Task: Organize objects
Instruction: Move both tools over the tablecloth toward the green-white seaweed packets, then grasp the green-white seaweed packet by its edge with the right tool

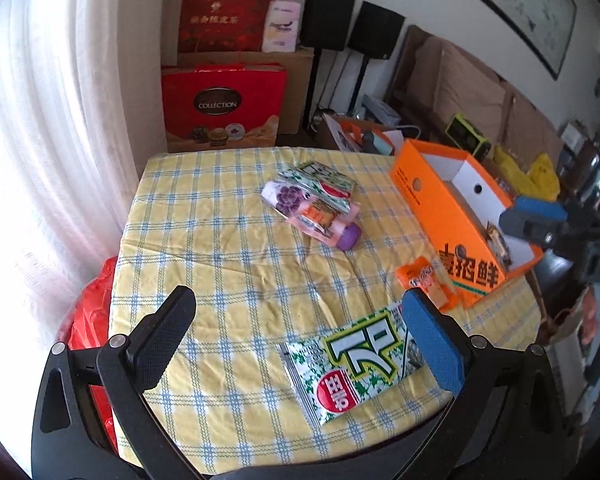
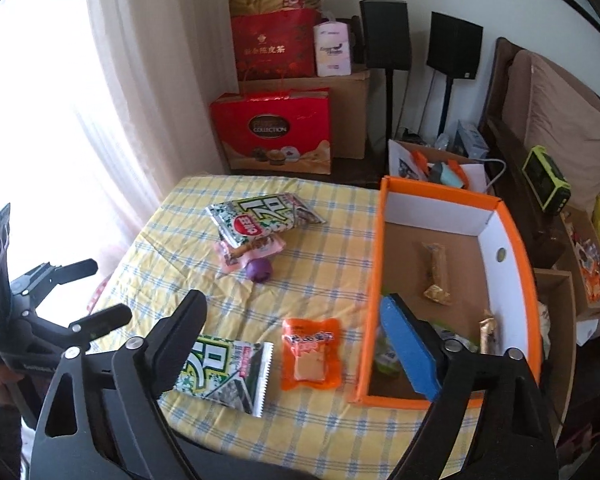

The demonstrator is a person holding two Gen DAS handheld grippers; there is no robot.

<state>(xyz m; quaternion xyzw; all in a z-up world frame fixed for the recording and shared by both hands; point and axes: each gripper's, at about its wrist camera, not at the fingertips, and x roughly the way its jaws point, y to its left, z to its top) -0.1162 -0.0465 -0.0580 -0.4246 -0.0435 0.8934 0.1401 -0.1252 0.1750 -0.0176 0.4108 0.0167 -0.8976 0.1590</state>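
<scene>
A yellow-checked table [image 1: 228, 240] carries loose snack packets. In the left wrist view my left gripper [image 1: 300, 340] stands open above a green-and-white packet [image 1: 352, 364] that lies by its blue finger. An orange packet [image 1: 424, 280] rests against the orange box [image 1: 452, 216]. In the right wrist view my right gripper [image 2: 296, 344] is open and holds nothing, hovering over the orange packet [image 2: 310, 354], its blue pad above the orange box's wall [image 2: 374, 280]. The green-and-white packet [image 2: 224, 372] lies under its black finger. Snack bars [image 2: 436, 272] lie in the box. The left gripper [image 2: 96, 292] shows at the left.
A pile of packets [image 2: 260, 216] and a purple ball [image 2: 259, 270] sit mid-table. Red gift boxes [image 2: 276, 128] and cardboard cartons stand behind the table, with speakers [image 2: 454, 46] and a sofa [image 2: 560, 128] to the right. A red bag [image 1: 92, 312] hangs off the table's left edge.
</scene>
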